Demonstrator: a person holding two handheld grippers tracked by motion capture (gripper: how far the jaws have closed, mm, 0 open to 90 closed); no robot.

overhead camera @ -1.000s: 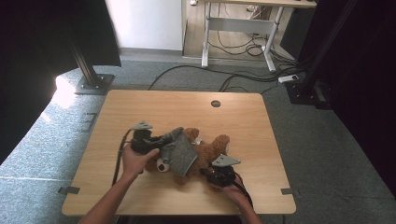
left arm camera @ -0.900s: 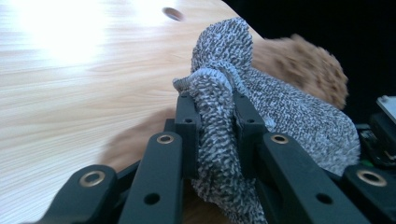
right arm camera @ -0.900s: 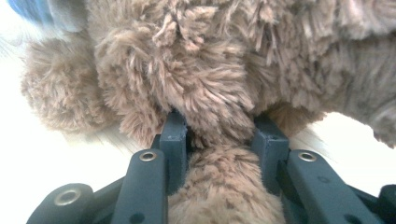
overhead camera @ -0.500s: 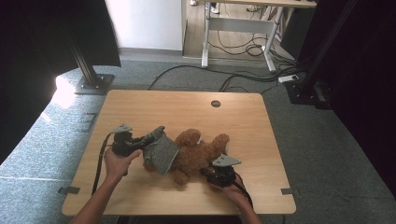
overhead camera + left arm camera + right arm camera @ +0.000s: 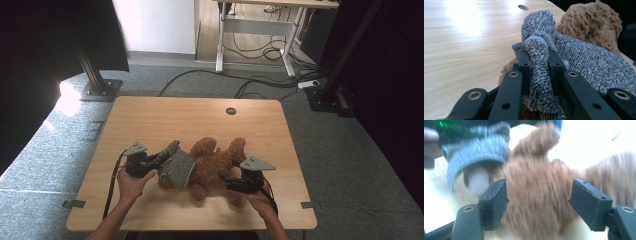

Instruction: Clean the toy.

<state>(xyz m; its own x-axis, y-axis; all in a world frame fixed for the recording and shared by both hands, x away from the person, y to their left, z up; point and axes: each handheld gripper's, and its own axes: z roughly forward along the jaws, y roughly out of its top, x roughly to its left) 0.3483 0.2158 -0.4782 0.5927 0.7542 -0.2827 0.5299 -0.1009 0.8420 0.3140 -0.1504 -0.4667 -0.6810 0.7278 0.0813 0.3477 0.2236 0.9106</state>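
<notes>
A brown teddy bear (image 5: pixel 215 162) lies on the wooden table (image 5: pixel 150 115) near its front edge. A grey knit hat (image 5: pixel 177 167) covers the bear's head. My left gripper (image 5: pixel 161 157) is shut on the hat's edge; in the left gripper view the black jaws pinch a fold of the grey knit (image 5: pixel 539 62), with the bear (image 5: pixel 589 22) behind it. My right gripper (image 5: pixel 227 180) is at the bear's right side. Its jaws have just been opening and stand wide apart either side of the blurred bear body (image 5: pixel 536 170), not pressing it. The hat (image 5: pixel 476 152) sits above the white muzzle.
A round cable hole (image 5: pixel 230 111) lies at the table's back. Beyond the table are a black stand base (image 5: pixel 100 90) on the left, a desk frame (image 5: pixel 255 45) with loose cables on the floor, and a dark stand base (image 5: pixel 330 97) on the right.
The left gripper has pulled the grey hat to the left over the bear's head. The right gripper has let go of the bear and lifted slightly.
</notes>
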